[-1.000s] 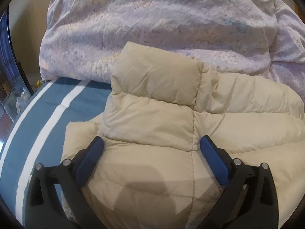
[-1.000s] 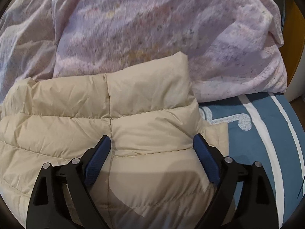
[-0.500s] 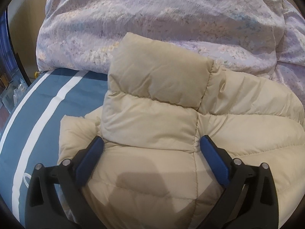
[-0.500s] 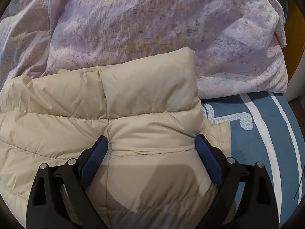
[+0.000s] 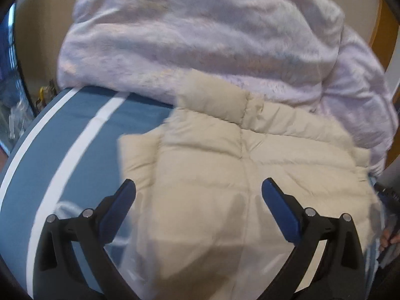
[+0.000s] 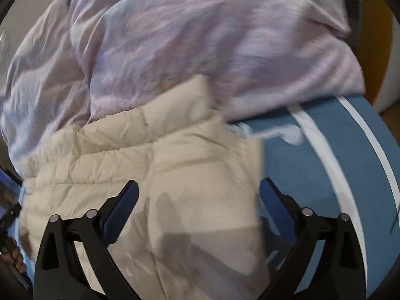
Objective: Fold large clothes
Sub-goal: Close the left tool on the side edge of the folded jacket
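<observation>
A cream quilted puffer jacket lies folded on the blue bed cover, its collar end against the lilac duvet. In the right wrist view the same jacket fills the lower left. My left gripper hangs above the jacket's near part, open, with nothing between its blue pads. My right gripper is over the jacket's right edge, its jaws still opening and wide apart, and nothing is pinched between them. Both views are blurred by motion.
A bunched lilac duvet is heaped across the back of the bed, seen too in the right wrist view as the duvet. White stripes run along the blue cover. A hand shows at the right edge.
Both grippers have pulled back and up from the jacket, so more of it and of the blue cover shows. The right gripper's jaws stand slightly wider. The jacket lies where it was.
</observation>
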The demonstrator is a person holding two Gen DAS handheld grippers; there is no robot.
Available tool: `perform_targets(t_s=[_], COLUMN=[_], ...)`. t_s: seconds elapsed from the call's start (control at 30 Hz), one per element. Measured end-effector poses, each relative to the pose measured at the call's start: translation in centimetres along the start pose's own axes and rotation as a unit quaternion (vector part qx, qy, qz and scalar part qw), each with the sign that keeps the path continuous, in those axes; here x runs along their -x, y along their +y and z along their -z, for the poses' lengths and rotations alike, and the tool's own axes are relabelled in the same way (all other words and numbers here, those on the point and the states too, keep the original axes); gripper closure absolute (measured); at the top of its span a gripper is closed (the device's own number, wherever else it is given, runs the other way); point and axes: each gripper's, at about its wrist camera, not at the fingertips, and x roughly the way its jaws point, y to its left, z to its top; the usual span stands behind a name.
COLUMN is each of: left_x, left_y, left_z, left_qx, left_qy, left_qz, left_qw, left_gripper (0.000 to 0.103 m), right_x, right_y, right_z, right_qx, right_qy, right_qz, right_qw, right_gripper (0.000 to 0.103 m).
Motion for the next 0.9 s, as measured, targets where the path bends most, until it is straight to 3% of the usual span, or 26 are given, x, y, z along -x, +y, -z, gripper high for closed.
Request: perform_targets(t_s=[0.1,0.2,0.33,0.47,0.53,0.67,0.73,0.83,0.9], left_x=[1.0,1.1,0.0,-0.6,-0.9,-1.0,-0.8,0.0,0.9], left_y=[2.0,3.1,3.6,3.3,3.0,2.6,2.7,2.8,3.0], left_z=[1.3,3.1,4.4,4.9,4.9,5.2,5.4,5.4,5.3], left_qx=[0.032,0.057,0.091,0.118,0.124,0.148,0.166,0.172,0.17], left_qy=[0.033,0.059,0.082,0.086,0.089,0.087,0.084,0.076,0.069], left_qz=[0.014,0.019,0.053,0.086,0.101,0.115,0.132,0.148,0.157], left_qw=[0.9989,0.9965,0.9911,0.9856,0.9832,0.9785,0.9737,0.971,0.9704], left_gripper=[0.002,0.002,0.004,0.01,0.026,0.045,0.064,0.079,0.083], right_x=[0.4,0.1,-0.2,-0.2,-0.3,-0.4,-0.4,1.1,2.5], right_y=[-2.0,-3.3,-4.3,-4.1,-3.7,-3.2,-3.1,-3.2,-2.8], right_z=[1.9,3.7,5.0,5.3,5.6,6.4,6.6,6.8,6.9], right_qx=[-0.034,-0.058,-0.083,-0.086,-0.091,-0.104,-0.124,-0.133,-0.137], right_qy=[0.029,0.054,0.072,0.072,0.077,0.083,0.086,0.081,0.073], right_qz=[-0.003,-0.04,-0.083,-0.115,-0.137,-0.17,-0.199,-0.223,-0.246], right_qw=[0.999,0.996,0.99,0.987,0.983,0.976,0.968,0.962,0.957], right_gripper=[0.003,0.003,0.004,0.021,0.036,0.055,0.07,0.079,0.081])
